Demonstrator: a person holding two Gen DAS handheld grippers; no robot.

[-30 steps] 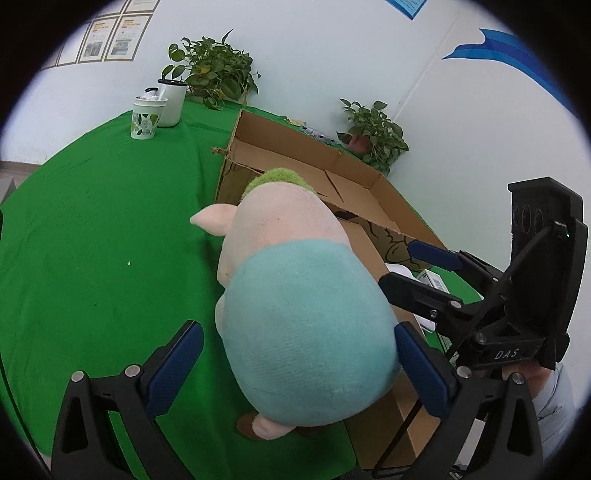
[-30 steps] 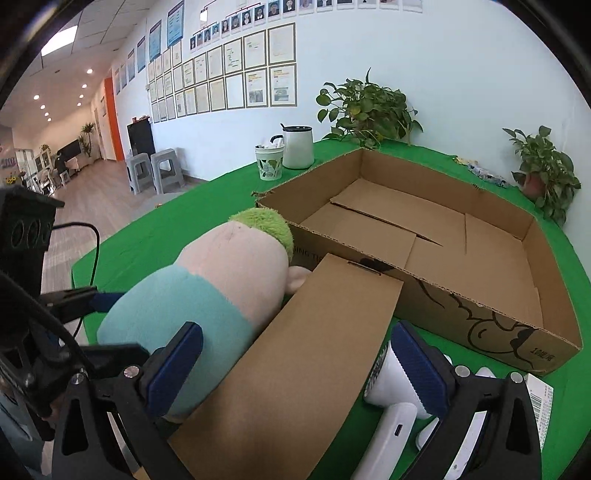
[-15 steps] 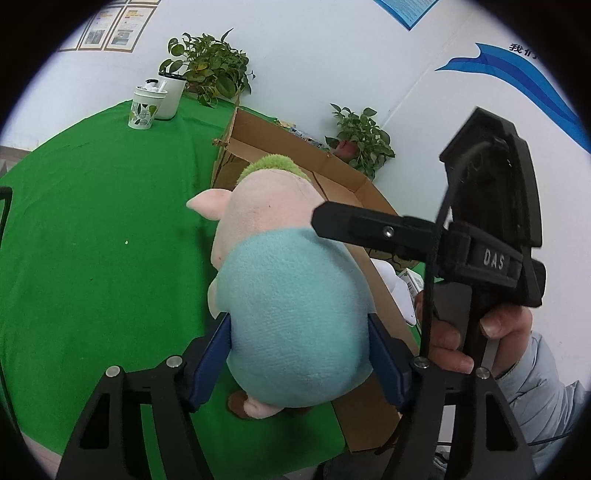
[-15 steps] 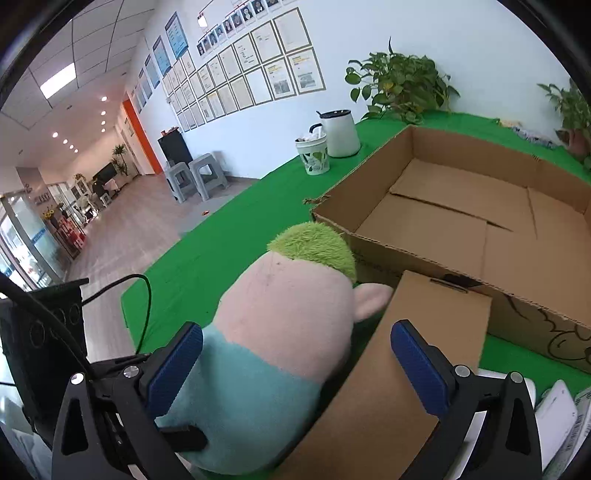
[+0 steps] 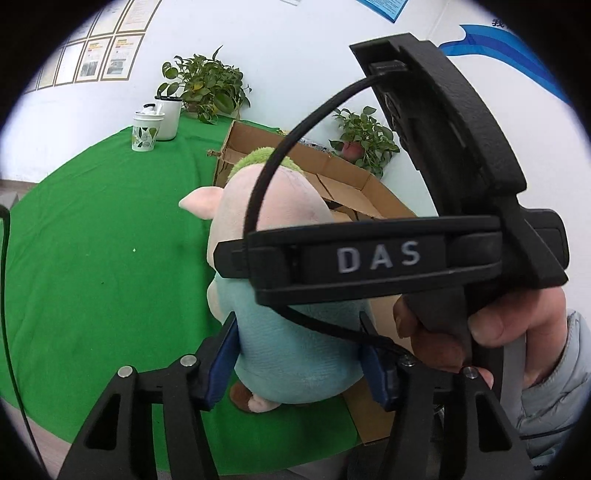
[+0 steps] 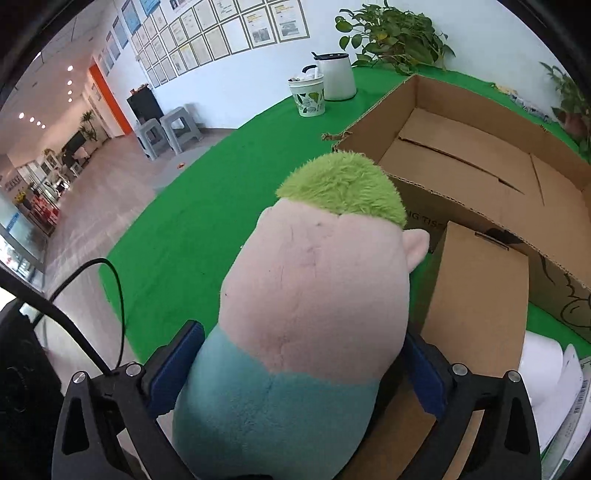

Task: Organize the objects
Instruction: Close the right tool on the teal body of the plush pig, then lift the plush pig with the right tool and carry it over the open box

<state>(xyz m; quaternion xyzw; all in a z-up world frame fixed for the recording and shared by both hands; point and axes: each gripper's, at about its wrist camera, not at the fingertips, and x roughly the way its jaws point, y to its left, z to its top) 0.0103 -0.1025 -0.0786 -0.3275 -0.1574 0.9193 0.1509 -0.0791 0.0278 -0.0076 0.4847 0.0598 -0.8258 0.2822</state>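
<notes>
A plush pig (image 5: 280,258) with a pink head, green hair and a teal body stands on the green table beside an open cardboard box (image 5: 343,184). My left gripper (image 5: 299,354) is shut on the pig's teal body, blue pads pressing both sides. My right gripper (image 6: 295,365) is shut on the same plush pig (image 6: 314,302) from above; its black body (image 5: 424,243) fills the right of the left wrist view. The box (image 6: 480,155) lies open and empty behind the pig.
A loose cardboard flap (image 6: 476,295) lies right of the pig. White items (image 6: 550,369) lie at the far right. A patterned cup (image 6: 308,96) and white kettle (image 6: 338,75) stand at the back by a potted plant (image 6: 395,33). The table edge (image 6: 122,258) is left.
Both grippers closed on the plush pig, the left first and the right after it. The right gripper swung over the pig and now blocks much of the left wrist view.
</notes>
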